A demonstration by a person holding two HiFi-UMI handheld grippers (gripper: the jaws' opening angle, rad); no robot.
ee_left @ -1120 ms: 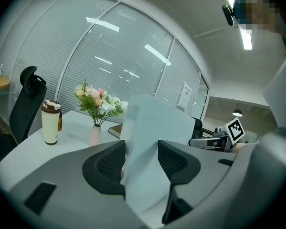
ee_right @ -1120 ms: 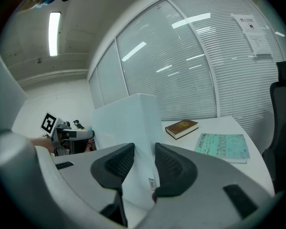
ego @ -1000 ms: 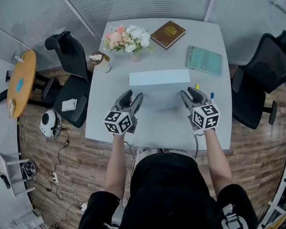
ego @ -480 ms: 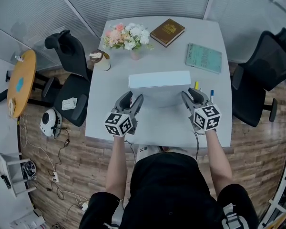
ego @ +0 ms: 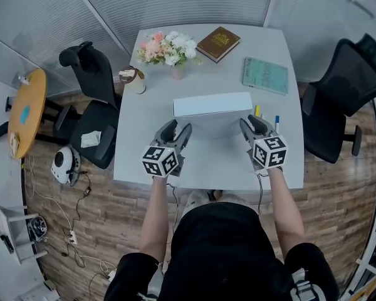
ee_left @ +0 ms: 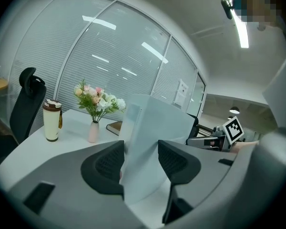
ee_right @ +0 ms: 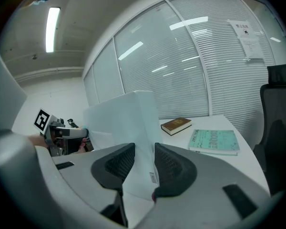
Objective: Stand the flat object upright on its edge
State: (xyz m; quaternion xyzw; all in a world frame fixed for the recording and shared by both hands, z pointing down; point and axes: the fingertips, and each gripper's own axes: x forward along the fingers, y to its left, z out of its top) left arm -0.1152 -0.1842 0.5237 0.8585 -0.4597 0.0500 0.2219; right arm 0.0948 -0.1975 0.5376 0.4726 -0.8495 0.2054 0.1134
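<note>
Now box (ego: 212, 104) stands upright, pinched between left tool (ego: 177, 128) and right tool (ego: 252, 122)

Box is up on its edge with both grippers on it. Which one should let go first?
Probably left. The left gripper has bare table around it for backing off the white box; pens lie close beside the right gripper.

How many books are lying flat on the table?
2: brown book at the far edge beside the flowers; teal book further right. None seem hidden.
</note>
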